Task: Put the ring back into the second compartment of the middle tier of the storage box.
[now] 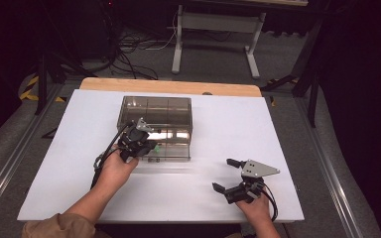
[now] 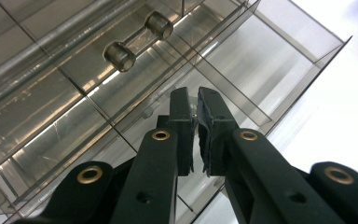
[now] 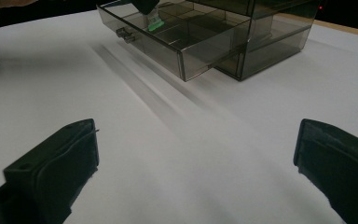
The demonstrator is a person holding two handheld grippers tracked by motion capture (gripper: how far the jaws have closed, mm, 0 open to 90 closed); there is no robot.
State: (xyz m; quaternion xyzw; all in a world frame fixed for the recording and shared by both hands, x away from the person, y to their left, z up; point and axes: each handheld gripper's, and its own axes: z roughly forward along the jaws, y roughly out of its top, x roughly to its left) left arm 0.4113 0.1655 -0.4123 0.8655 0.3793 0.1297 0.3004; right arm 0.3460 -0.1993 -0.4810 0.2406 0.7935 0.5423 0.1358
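Right claw (image 1: 226, 174) sits nearest the person, spread wide over the bare white table (image 1: 228, 124) with nothing between its jaws, well apart from the work. Left claw (image 2: 196, 109) is farther in, its jaws pinched nearly together; something thin and pale shows in the slit between them, though what it is cannot be told. It hangs over the pulled-out drawer (image 3: 168, 37) of the smoky clear plastic box (image 1: 157, 121), which stands mid-table toward the far edge. The right gripper view shows something green (image 3: 153, 24) at that claw inside the drawer.

My guess at the risks: the drawer is thin-walled and light, so a downward push or a sideways tug could slide the whole box, tip it, or jam the drawer on its dividers. The box stands unbraced, since the right claw is away from it. A narrow pinch on a small thing may also slip.

No brand, label or writing is readable anywhere.
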